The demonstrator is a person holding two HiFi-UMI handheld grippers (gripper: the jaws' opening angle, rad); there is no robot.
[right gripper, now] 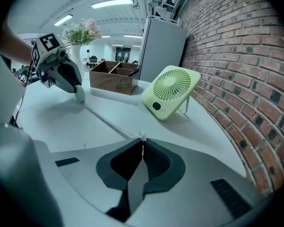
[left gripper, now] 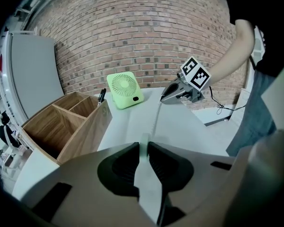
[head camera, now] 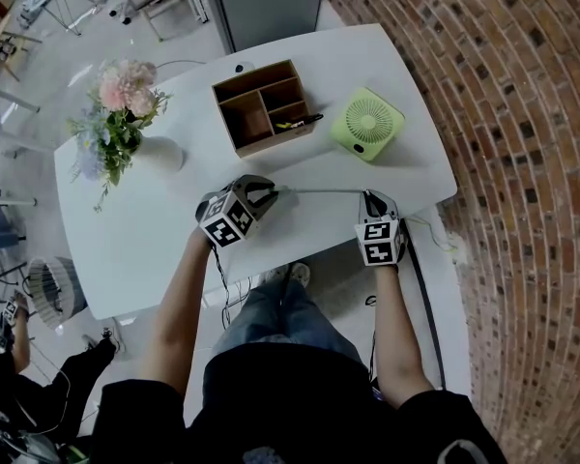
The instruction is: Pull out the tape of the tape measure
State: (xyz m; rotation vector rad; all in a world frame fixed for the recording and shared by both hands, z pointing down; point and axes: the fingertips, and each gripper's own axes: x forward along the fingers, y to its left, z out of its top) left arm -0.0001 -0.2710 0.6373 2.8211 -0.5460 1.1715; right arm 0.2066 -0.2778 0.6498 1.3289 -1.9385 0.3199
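At the near edge of the table [head camera: 126, 249], lower centre of the head view, our left gripper [head camera: 269, 194] is clamped partway closed on the tape measure case [right gripper: 79, 95]. Our right gripper [head camera: 368, 198] is pinched nearly fully closed on the tip of the tape [head camera: 319, 190], which is stretched between them. Farther up the frame stand a wooden organizer [head camera: 264, 107] and a green fan [head camera: 367, 124].

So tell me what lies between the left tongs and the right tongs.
The pulled-out tape, stretched over bare table; the head view shows it.

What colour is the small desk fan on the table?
Pale green; the fan shows best in the right gripper view.
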